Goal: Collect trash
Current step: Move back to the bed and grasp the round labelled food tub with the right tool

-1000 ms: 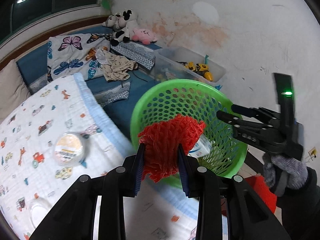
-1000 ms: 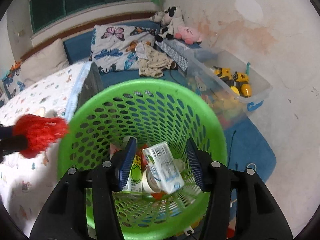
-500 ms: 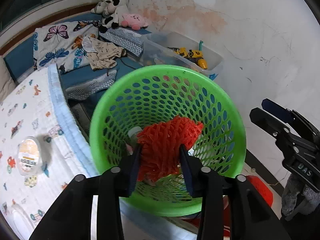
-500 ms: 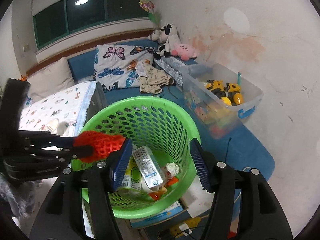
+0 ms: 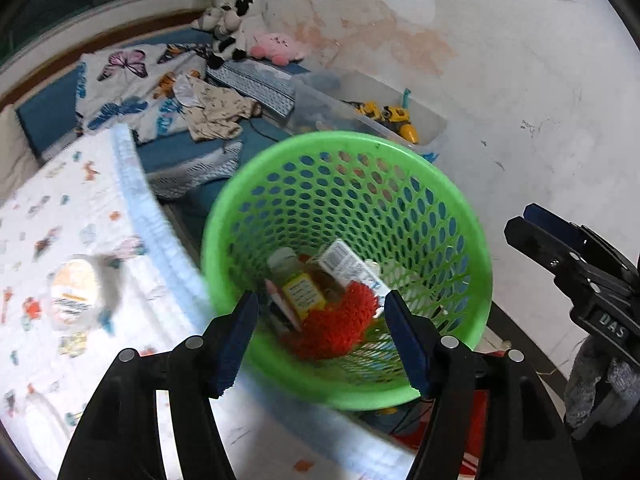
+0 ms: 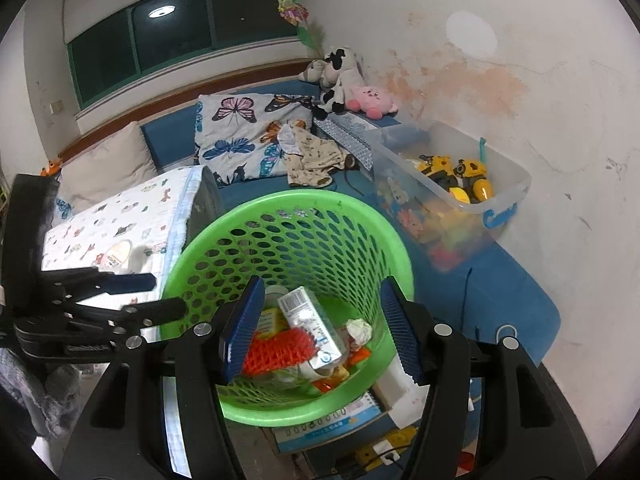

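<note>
On the blanket [image 5: 60,208], near its right edge, a round tub [image 5: 76,296] sits alone, which looks like the next piece of trash for you. Your left gripper [image 5: 320,336] hangs over the near rim of the basket [image 5: 476,280] with its jaws spread wide and nothing between them. The red net [image 5: 336,328] lies inside the basket against the near wall, touching a yellow-labelled bottle [image 5: 300,288] and a white carton [image 5: 348,268]. So the drop reads as done, and the step in hand is clearing away from the basket. Your right gripper [image 6: 320,328] points down into the basket from the other side, jaws also apart and empty; it is not holding the rim. Next, I would swing your left gripper leftward to the tub, come down with the jaws either side of its round wall, and close gently, since it may be thin plastic that slips or buckles.
</note>
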A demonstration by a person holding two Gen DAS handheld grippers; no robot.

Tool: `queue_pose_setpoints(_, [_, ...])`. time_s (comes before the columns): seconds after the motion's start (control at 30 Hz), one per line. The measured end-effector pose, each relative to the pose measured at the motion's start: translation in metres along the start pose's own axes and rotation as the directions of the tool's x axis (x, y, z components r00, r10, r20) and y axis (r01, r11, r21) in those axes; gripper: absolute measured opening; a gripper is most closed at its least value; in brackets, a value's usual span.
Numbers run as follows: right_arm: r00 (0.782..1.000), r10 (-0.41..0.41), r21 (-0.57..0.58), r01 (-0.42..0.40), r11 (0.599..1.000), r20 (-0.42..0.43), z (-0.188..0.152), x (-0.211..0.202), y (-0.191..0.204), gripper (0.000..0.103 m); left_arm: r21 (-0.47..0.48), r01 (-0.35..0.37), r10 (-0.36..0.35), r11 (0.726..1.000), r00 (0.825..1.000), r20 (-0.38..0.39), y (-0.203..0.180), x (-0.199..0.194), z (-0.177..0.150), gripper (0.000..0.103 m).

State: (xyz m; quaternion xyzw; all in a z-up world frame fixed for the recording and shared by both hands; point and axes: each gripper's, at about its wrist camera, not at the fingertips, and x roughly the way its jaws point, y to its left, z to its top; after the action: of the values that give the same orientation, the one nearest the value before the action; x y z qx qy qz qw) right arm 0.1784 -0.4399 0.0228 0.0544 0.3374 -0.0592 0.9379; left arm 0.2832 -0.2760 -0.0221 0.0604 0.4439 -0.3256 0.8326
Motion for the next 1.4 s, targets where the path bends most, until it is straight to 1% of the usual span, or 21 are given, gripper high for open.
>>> queue_pose_setpoints(0.17, [0.999,0.032,-0.007,-0.032,0.999,-0.005,-0.001,0.001,0.014,0.062,-0.006,-0.038,0.038,0.999,0.998,0.05,0.016,-0.031,-0.013,0.065])
queue_pose_setpoints(0.27, [0.998,0.055,-0.018,-0.055,0.998,-0.01,-0.002,0.001,0.027,0.063,-0.033,-0.051,0.053,0.998,0.997,0.058,0.032,-0.047,-0.025,0.065])
queue_pose_setpoints(0.37, [0.996,0.084,-0.024,-0.084,0.996,-0.017,-0.001,0.003,0.039,0.064,-0.048,-0.081,0.084,0.996,0.994,0.073,0.048,-0.063,-0.038,0.065])
queue_pose_setpoints(0.47, [0.994,0.106,-0.045,-0.107,0.993,-0.021,-0.001,0.006,0.055,0.067,-0.074,-0.101,0.106,0.992,0.991,0.075,0.064,-0.074,-0.048,0.067])
queue_pose_setpoints(0.57, [0.988,0.151,-0.058,-0.153,0.986,-0.037,-0.001,0.013,0.076,0.069,-0.106,-0.134,0.142,0.985,0.987,0.075,0.087,-0.09,-0.065,0.072])
queue_pose_setpoints(0.67, [0.981,0.186,-0.082,-0.19,0.978,-0.059,-0.002,0.02,0.097,0.07,-0.143,-0.149,0.16,0.978,0.985,0.072,0.106,-0.102,-0.077,0.073])
queue_pose_setpoints(0.8, [0.969,0.234,-0.126,-0.243,0.962,-0.084,-0.004,0.032,0.132,0.075,-0.18,-0.193,0.211,0.965,0.974,0.087,0.13,-0.123,-0.097,0.077])
queue_pose_setpoints(0.9, [0.962,0.253,-0.16,-0.268,0.95,-0.105,-0.004,0.043,0.157,0.078,-0.203,-0.211,0.23,0.956,0.97,0.079,0.143,-0.133,-0.111,0.079])
queue_pose_setpoints(1.0, [0.952,0.277,-0.18,-0.298,0.938,-0.132,-0.004,0.059,0.181,0.08,-0.216,-0.253,0.273,0.943,0.96,0.068,0.156,-0.14,-0.123,0.08])
queue_pose_setpoints(1.23, [0.934,0.293,-0.215,-0.335,0.917,-0.205,-0.003,0.097,0.226,0.08,-0.263,-0.261,0.283,0.929,0.958,0.045,0.179,-0.15,-0.147,0.083])
queue_pose_setpoints(1.33, [0.935,0.286,-0.24,-0.333,0.912,-0.21,-0.004,0.107,0.238,0.081,-0.265,-0.275,0.294,0.924,0.955,0.032,0.186,-0.149,-0.154,0.084])
queue_pose_setpoints(1.4, [0.932,0.283,-0.237,-0.334,0.912,-0.226,-0.003,0.118,0.244,0.081,-0.269,-0.275,0.291,0.923,0.957,0.02,0.19,-0.148,-0.159,0.084])
